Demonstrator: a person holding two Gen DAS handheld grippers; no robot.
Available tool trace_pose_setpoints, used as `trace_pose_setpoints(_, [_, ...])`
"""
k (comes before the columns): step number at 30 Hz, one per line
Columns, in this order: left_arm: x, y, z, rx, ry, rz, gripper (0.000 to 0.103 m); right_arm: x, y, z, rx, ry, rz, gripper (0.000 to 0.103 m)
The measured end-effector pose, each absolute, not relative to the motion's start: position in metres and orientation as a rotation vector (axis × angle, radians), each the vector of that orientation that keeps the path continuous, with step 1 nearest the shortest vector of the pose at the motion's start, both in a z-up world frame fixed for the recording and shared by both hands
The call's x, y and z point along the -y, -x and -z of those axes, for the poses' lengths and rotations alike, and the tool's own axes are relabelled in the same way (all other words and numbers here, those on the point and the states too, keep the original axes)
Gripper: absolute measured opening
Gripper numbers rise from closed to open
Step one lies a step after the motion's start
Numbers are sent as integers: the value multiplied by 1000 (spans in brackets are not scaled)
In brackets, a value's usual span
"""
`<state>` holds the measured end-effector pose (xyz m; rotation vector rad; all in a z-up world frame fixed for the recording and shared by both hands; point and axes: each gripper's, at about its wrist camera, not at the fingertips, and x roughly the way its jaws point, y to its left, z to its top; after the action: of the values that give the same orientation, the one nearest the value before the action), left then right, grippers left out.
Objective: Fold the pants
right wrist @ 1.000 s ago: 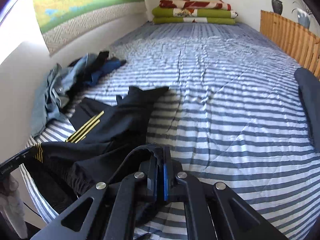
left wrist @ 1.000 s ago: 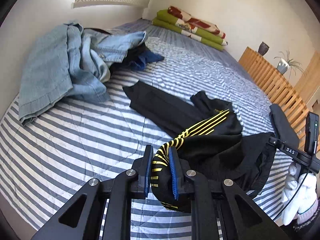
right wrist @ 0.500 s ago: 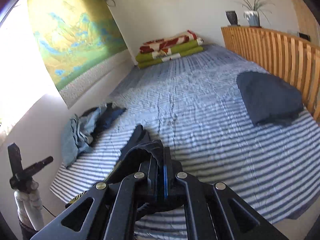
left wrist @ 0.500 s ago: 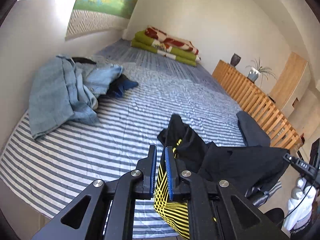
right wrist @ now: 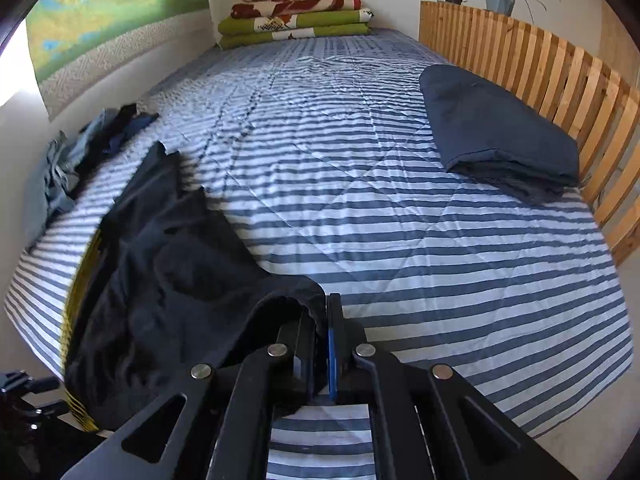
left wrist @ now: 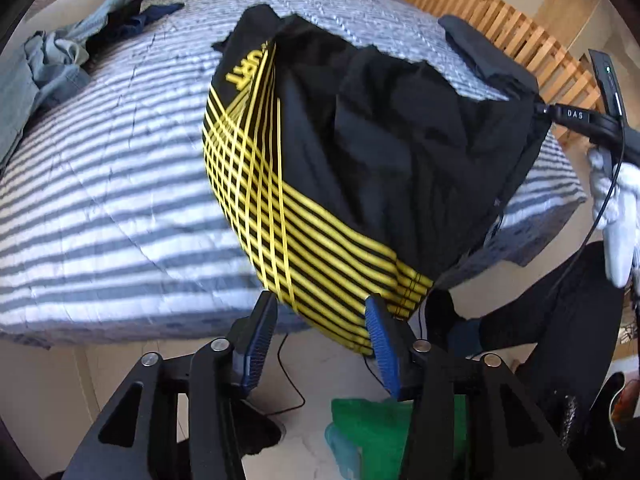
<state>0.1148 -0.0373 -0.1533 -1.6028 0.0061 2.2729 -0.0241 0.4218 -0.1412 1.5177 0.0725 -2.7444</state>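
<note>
Pants held over striped bed, one gripper clamped, one spread

Pants [left wrist: 360, 152] of black, thin, creased fabric carry bright yellow parallel stripes that fan across one side, with yellow lettering near the upper edge. Garment hangs bunched and lifted above the bed [left wrist: 100, 200], directly ahead of the left gripper [left wrist: 320, 332] fingers. Motion blur softens the striped part. Left gripper fingers stand spread wide apart; their blue ribbed pads [left wrist: 258, 334] flank the lowest striped edge, and whether either pad touches the cloth cannot be told. Right gripper [right wrist: 322, 344] fingers are pressed together, pinching a rolled black edge of the pants, which drapes away to the left of those fingers, over the near edge of the bed.

Bed cover is quilted cotton-like cloth in blue and white stripes, with diagonal stitch lines. Ahead and right of the right fingers lies a folded dark navy cloth [right wrist: 500, 136], flat and rectangular, beside a slatted wooden rail [right wrist: 560, 72]. Far left of the fingers sits a rumpled heap of denim clothes [right wrist: 56, 176]. Folded green and red blankets [right wrist: 296, 20] are stacked at the far end.
</note>
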Motion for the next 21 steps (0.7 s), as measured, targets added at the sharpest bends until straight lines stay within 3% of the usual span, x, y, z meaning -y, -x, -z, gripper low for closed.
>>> trace_pose_setpoints(2, [35,-119,170,16,1655,-2255,61,-423,22,151,-198,-1552,2735,13])
trace_pose_setpoints(6, [28,-114,190,191,1708,-2181,59,-418,19,159,-364,-1538,2713,21])
trace_pose_setpoints(7, [24,-112,192,221,1699,-2169,40,-417,17,158,-379,-1526,2706,24])
trace_pose_setpoints(8, [21,-111,191,229,1699,-2167,28,-416,17,156,-391,-1514,2701,28])
trace_pose_setpoints(10, [17,-109,181,187,1663,-2220,11,-413,15,151,-427,-1474,2700,38])
trace_pose_setpoints(11, [16,-108,173,175,1635,-2240,9,-411,13,148,-456,-1440,2703,42])
trace_pose_setpoints(19, [37,-53,100,153,1496,-2390,4,-391,25,153,-510,-1316,2672,46])
trace_pose_setpoints(21, [40,-19,89,174,1511,-2410,4,-395,38,163,-345,-1372,2658,33])
